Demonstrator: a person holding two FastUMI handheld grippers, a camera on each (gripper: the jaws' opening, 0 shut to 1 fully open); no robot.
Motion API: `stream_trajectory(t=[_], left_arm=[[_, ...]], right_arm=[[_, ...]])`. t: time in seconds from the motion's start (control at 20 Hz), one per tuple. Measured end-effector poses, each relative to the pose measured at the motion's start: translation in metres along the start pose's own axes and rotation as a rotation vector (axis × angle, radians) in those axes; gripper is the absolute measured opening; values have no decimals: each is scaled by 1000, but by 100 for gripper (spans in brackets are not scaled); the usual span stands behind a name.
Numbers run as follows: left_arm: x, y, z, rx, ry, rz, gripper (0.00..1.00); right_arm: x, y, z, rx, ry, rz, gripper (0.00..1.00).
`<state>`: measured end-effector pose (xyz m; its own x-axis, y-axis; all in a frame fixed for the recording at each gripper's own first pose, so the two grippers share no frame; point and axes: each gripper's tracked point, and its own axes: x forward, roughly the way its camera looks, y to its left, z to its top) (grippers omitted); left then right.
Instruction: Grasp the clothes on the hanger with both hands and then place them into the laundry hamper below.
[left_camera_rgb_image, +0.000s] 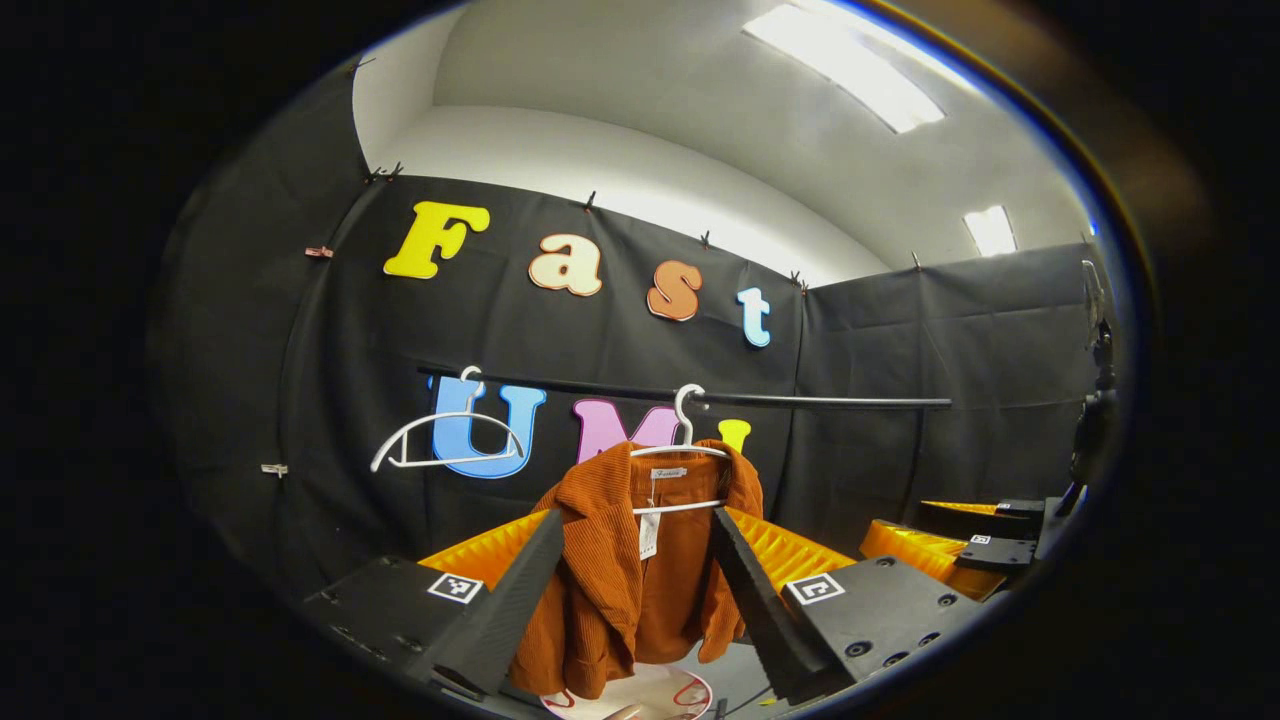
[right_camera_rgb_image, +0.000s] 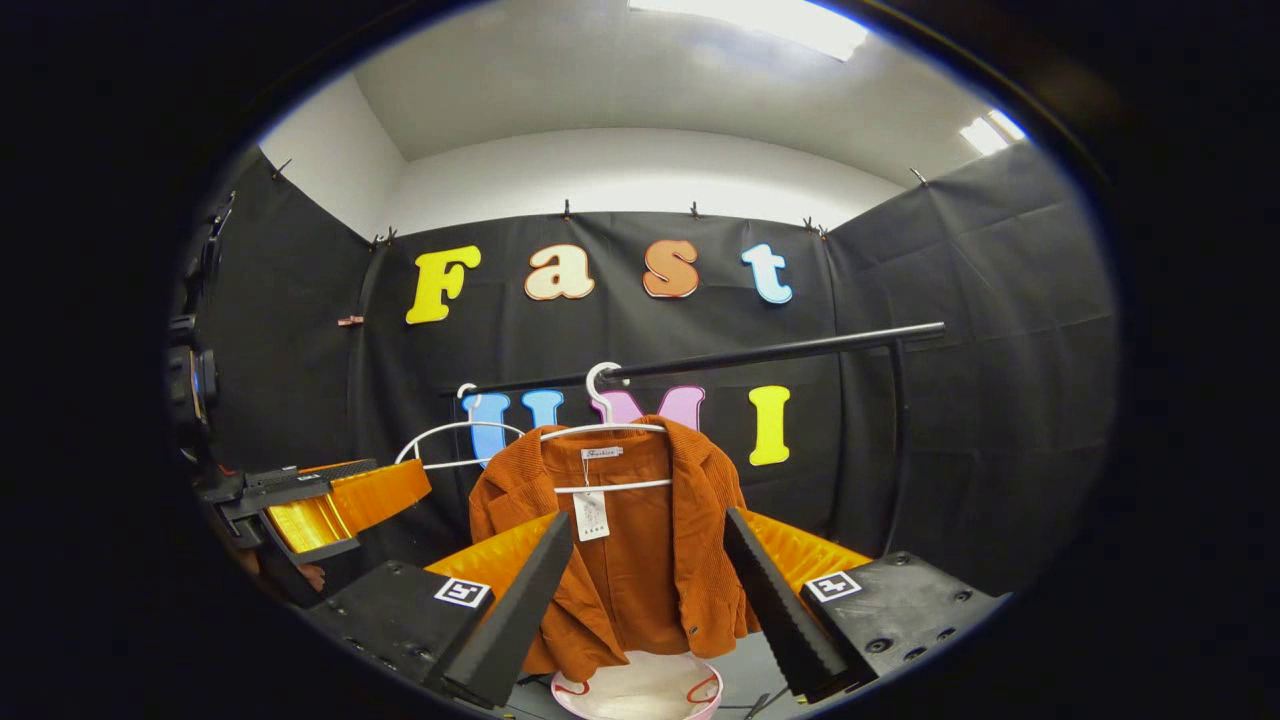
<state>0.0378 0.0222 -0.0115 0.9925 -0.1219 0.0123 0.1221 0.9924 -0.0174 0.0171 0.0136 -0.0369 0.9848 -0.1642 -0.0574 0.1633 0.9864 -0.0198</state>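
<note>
Jacket (left_camera_rgb_image: 640, 560) on hanger (left_camera_rgb_image: 682, 450), front toward cameras, hanging vertical from rail (left_camera_rgb_image: 800, 400) above hamper (right_camera_rgb_image: 640, 690). Left gripper (left_camera_rgb_image: 632, 600), right gripper (right_camera_rgb_image: 645, 600) wide, apart from jacket.

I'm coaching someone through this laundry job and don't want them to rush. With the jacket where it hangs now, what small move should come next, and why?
Probably ease both hand-held grippers forward toward the jacket. Both the left hand-held gripper and the right hand-held gripper stand open and short of the cloth, which hangs on its hanger from the rail, above the hamper. Nothing is gripped yet.
</note>
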Motion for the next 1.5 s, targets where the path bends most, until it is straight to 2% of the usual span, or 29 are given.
stream_trajectory(t=[0.2, 0.4, 0.65, 0.8, 0.95, 1.0, 1.05, 1.3, 1.5], left_arm=[[22, 1, -14, 7, 28, 3, 94], [56, 9, -34, -7, 38, 23, 94], [111, 40, -84, -56, 77, 114, 94], [129, 62, -125, -91, 153, 164, 94], [139, 71, -153, -165, 200, 212, 94], [143, 67, -155, -189, 204, 210, 94], [148, 59, -155, -200, 202, 200, 94], [173, 36, -165, -145, 228, 173, 94], [189, 21, -166, -165, 231, 172, 94]], right_arm=[[26, -9, -12, 10, 14, -3, 98], [75, -23, -40, 36, 52, 24, 98], [153, -34, -78, 77, 96, 122, 98], [181, -36, -92, 109, 100, 190, 98], [201, -50, -104, 111, 104, 206, 98], [208, -54, -110, 110, 117, 212, 100], [212, -56, -117, 110, 134, 217, 98], [228, -61, -147, 140, 219, 240, 98], [239, -63, -157, 168, 235, 263, 98]])
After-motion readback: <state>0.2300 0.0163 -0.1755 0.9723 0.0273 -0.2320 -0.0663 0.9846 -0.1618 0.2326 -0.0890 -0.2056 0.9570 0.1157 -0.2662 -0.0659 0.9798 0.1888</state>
